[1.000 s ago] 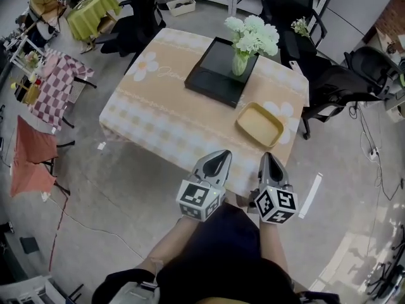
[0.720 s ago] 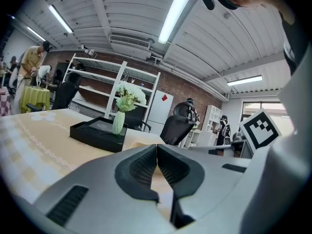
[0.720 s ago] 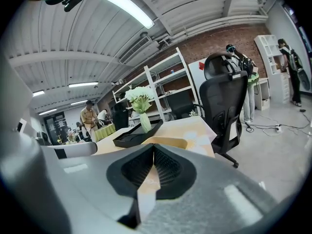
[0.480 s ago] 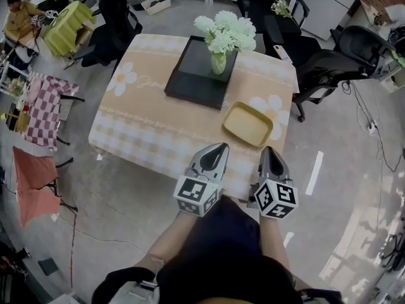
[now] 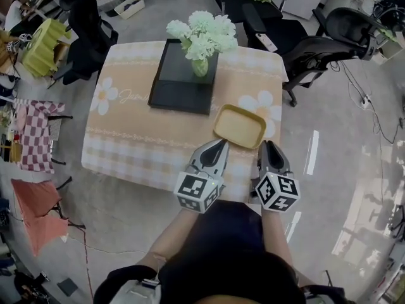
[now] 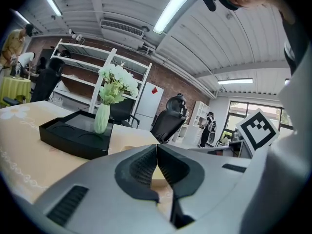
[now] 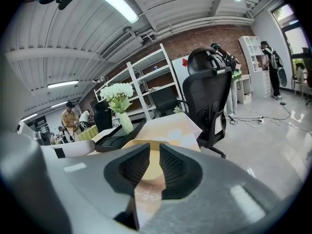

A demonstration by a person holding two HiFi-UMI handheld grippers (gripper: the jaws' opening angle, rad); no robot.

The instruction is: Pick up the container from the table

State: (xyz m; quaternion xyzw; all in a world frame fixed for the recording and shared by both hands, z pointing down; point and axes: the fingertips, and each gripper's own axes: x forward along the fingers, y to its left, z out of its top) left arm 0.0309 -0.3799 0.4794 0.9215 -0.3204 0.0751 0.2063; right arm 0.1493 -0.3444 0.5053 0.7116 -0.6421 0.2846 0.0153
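Observation:
The container (image 5: 239, 126) is a shallow yellow rectangular tray on the near right part of the beige checked tablecloth (image 5: 139, 138). My left gripper (image 5: 219, 145) hangs just short of its near left edge, jaws shut with nothing in them; they also meet in the left gripper view (image 6: 157, 147). My right gripper (image 5: 266, 145) is at the container's near right corner. Its jaws (image 7: 153, 152) have just been opening and stand a little apart. Nothing is between them; the yellow container (image 7: 152, 168) shows through the gap, beyond the fingertips.
A black tray (image 5: 183, 81) holding a green vase of white flowers (image 5: 200, 49) sits behind the container. Black office chairs (image 5: 310, 40) stand at the table's far right. The table's near edge lies under my grippers. Small draped tables (image 5: 41, 49) stand at the left.
Both grippers have moved forward over the table's near edge, close to the yellow container. The right jaws have parted slightly; the left stays shut.

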